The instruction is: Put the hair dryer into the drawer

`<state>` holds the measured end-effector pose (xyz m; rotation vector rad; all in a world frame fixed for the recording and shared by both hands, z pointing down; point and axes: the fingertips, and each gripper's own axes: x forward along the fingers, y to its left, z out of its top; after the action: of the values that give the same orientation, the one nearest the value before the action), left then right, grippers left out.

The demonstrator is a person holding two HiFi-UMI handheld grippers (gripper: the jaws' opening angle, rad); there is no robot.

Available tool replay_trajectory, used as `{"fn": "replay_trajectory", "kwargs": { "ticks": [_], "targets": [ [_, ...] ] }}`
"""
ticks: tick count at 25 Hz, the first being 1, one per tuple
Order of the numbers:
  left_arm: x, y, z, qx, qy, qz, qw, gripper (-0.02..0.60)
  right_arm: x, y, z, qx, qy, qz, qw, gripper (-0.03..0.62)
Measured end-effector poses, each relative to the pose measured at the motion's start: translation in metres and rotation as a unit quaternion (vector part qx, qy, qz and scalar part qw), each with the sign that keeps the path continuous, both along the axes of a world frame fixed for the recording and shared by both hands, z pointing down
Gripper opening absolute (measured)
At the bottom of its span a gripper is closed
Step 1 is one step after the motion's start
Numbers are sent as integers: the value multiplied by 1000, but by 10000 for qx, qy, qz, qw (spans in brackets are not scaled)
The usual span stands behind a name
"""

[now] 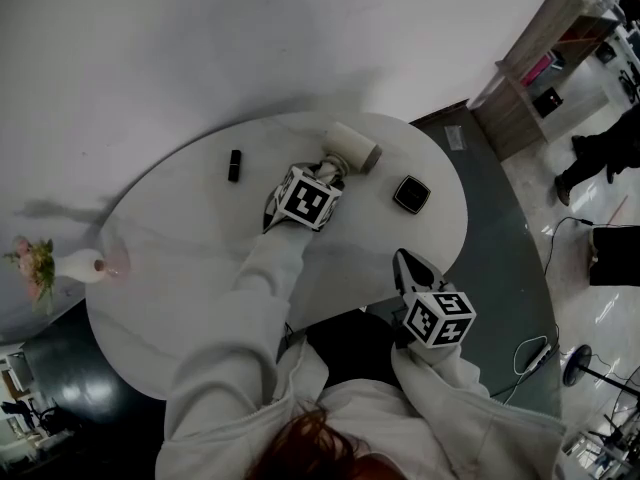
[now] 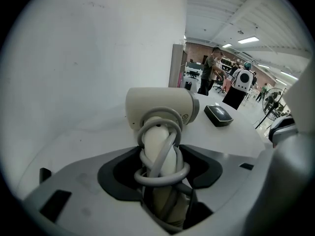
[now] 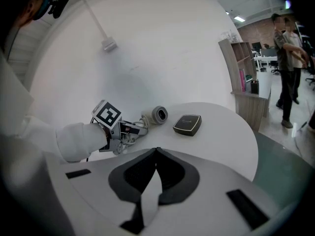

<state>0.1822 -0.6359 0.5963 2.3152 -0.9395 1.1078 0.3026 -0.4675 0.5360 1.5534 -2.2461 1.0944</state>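
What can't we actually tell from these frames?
- The drawer: in no view.
- The hair dryer handle: in the head view the marker cube of the left gripper covers it; in the left gripper view the wrapped cord covers much of it.
- The cord's plug: not seen in any view.
- The small black item: head view, too small to identify.
- The black box lid print: right gripper view, too small to read.

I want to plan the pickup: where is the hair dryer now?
In the head view the hair dryer lies at the table's far edge, left of the black box, its handle between the left gripper's jaws.
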Motion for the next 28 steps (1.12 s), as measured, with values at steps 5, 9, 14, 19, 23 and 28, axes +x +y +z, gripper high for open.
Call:
{"fn": "replay_trajectory", "kwargs": {
  "ticks": [5, 9, 14, 19, 23, 28],
  "targets": [
    [0, 1, -3, 218, 29, -22, 9998, 241, 4, 5, 2, -25, -11, 69, 10000, 49],
    [1, 3, -5, 369, 22, -34, 9993, 239, 6, 8, 2, -24, -14, 90, 10000, 49],
    [1, 10, -14, 618, 211, 13, 9979, 238, 4, 12, -2, 5, -43, 44, 10000, 49],
    [-5, 27, -27, 709, 462, -221, 9962, 238, 1, 17, 0, -11, -81, 19, 10000, 49],
    [-14, 44, -34, 788, 715, -505, 9930, 238, -4, 18, -2, 42, -105, -68, 9999, 49],
    [-25, 79, -40, 910, 773, -675, 9905, 238, -6, 21, -7, 119, -128, -94, 9998, 49]
  ]
}}
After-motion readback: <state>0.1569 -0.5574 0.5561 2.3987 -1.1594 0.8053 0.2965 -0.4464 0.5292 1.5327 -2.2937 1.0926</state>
